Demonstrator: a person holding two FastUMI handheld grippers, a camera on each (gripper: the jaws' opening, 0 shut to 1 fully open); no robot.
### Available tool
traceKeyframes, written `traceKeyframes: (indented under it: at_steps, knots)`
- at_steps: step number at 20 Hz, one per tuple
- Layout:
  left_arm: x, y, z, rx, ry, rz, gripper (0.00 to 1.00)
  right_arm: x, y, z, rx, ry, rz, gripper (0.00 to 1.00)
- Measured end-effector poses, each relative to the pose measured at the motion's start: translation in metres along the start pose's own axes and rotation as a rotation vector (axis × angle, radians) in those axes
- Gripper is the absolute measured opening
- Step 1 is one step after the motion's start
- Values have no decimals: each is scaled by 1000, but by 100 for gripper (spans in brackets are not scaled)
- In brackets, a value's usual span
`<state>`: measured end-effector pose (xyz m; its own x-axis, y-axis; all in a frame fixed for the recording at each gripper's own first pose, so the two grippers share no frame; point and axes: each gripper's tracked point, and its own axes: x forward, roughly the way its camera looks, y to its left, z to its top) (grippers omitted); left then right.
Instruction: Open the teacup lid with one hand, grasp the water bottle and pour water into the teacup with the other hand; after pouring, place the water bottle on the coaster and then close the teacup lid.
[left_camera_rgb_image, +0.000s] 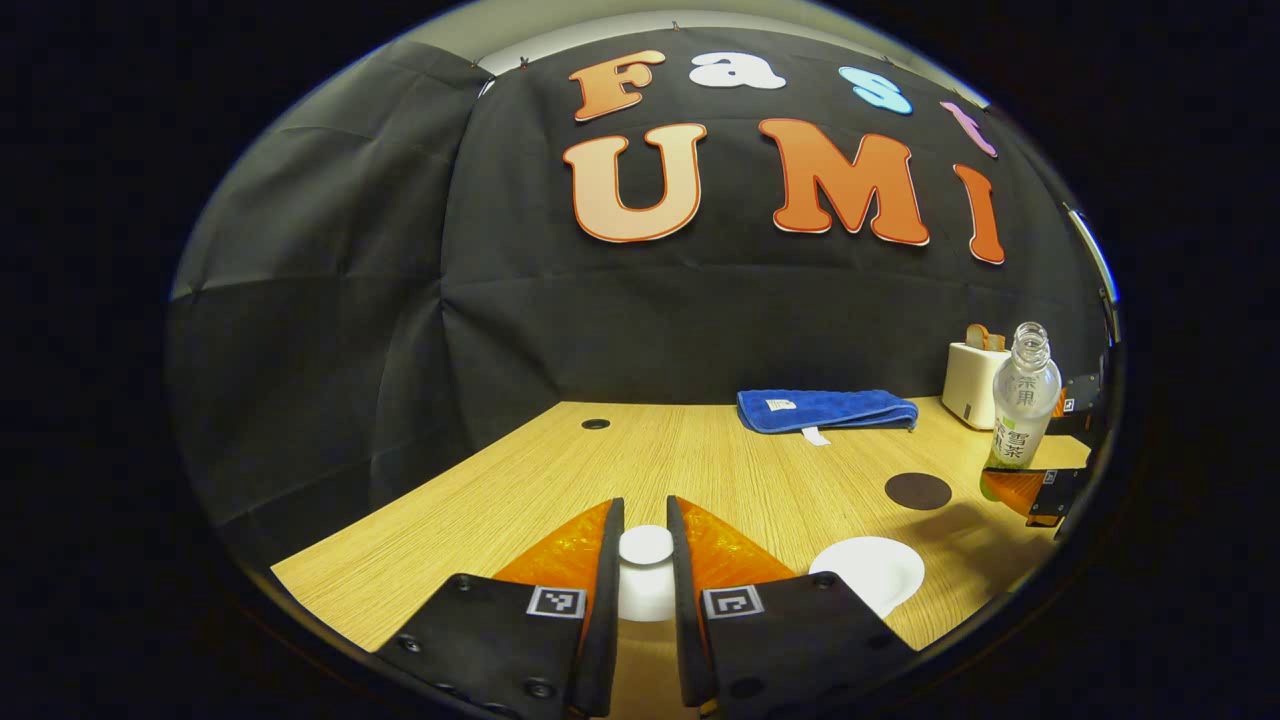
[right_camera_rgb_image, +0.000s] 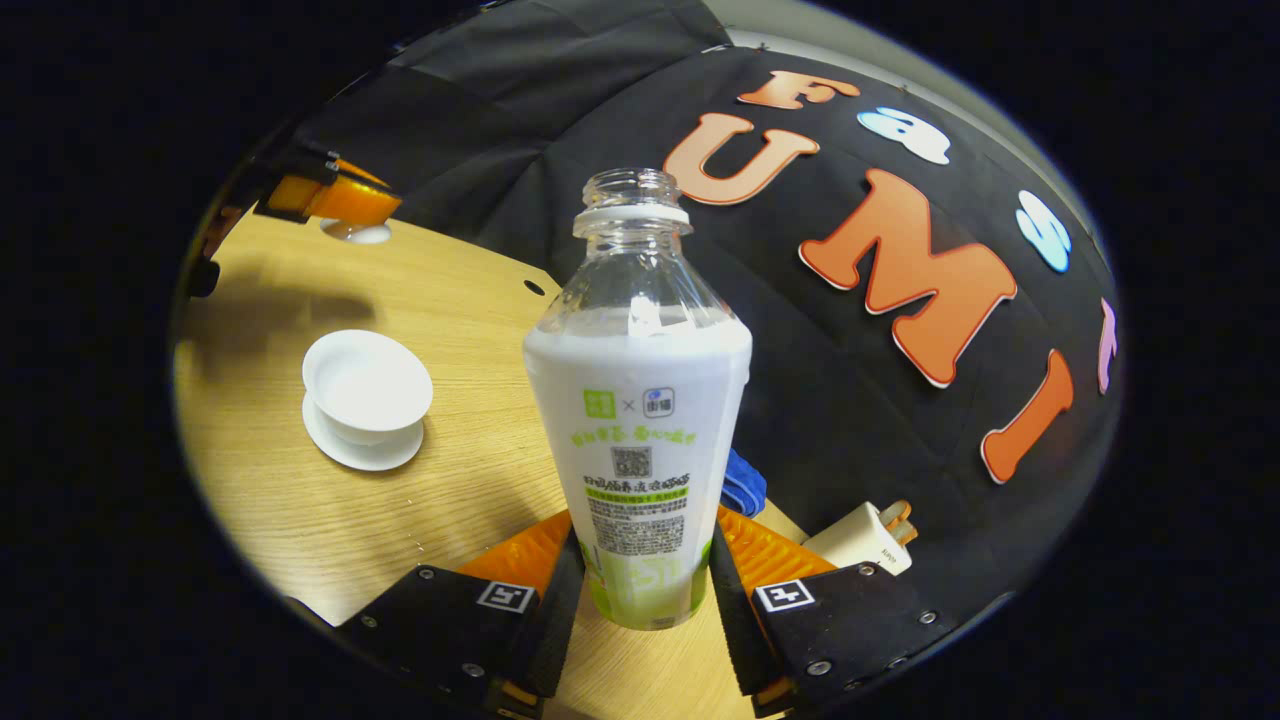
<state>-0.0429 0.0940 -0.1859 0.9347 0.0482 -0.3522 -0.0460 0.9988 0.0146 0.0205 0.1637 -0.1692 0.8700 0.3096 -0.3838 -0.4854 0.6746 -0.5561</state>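
My left gripper (left_camera_rgb_image: 645, 518) is shut on the white teacup lid (left_camera_rgb_image: 646, 578), holding it by its knob above the table. The open white teacup (right_camera_rgb_image: 367, 380) stands on its saucer (right_camera_rgb_image: 362, 452) and also appears low right in the left gripper view, teacup (left_camera_rgb_image: 872, 570). My right gripper (right_camera_rgb_image: 645, 540) is shut on the lower body of the uncapped water bottle (right_camera_rgb_image: 640, 400), which stands upright. From the left gripper view, the bottle (left_camera_rgb_image: 1022, 405) and right gripper (left_camera_rgb_image: 1045, 450) are at the far right. A dark round coaster (left_camera_rgb_image: 918, 490) lies between cup and bottle.
A folded blue towel (left_camera_rgb_image: 825, 410) lies at the back of the wooden table (left_camera_rgb_image: 500, 500). A white box-shaped item (left_camera_rgb_image: 972, 385) stands behind the bottle. The table's left edge meets the black cloth wall. The left gripper (right_camera_rgb_image: 335, 198) with the lid (right_camera_rgb_image: 356, 233) hangs beyond the cup.
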Motion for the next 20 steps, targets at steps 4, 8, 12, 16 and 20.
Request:
traceKeyframes:
  at_steps: [4,8,12,16,20]
  knots:
    - [-3,8,1,14,-3,10,29,4,-4,7,-153,-2,-28,66]
    - [-4,13,-3,14,5,9,29,7,-2,15,-260,-6,-24,65]
    - [-6,21,-6,0,13,14,29,12,-7,20,-389,-16,-62,69]
    - [-5,27,-12,-13,31,22,27,15,-15,30,-537,-41,-119,65]
    - [-5,34,-16,-12,39,38,29,21,-12,34,-625,-52,-139,66]
